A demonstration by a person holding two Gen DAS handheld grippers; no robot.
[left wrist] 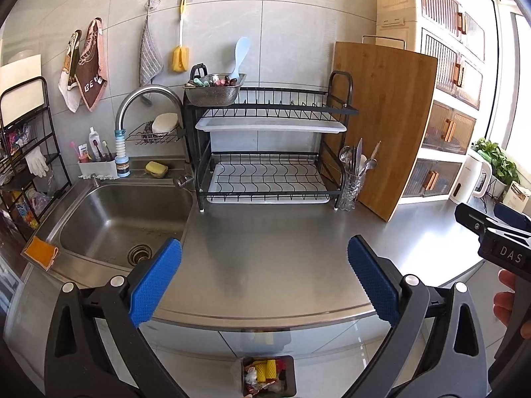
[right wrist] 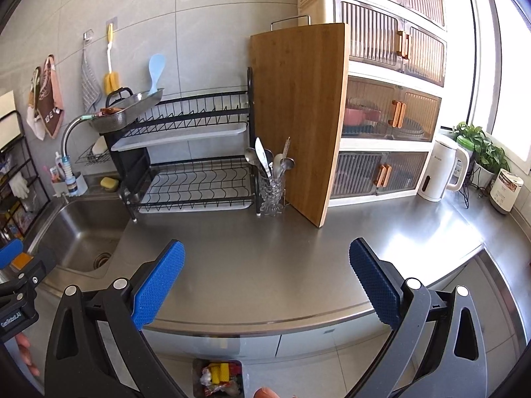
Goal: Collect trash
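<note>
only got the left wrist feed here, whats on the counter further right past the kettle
Observer: A white rice cooker stands at the far end of the countertop, right of the white kettle.
Operator: anything behind them
Observer: A potted green plant sits by the window, between kettle and cooker.
Operator: is the right gripper holding any trash
Observer: No, the right gripper is open and empty above the counter's front edge.
Operator: and the bin
Observer: The trash bin is on the floor below, with yellow and red wrappers inside.
</note>
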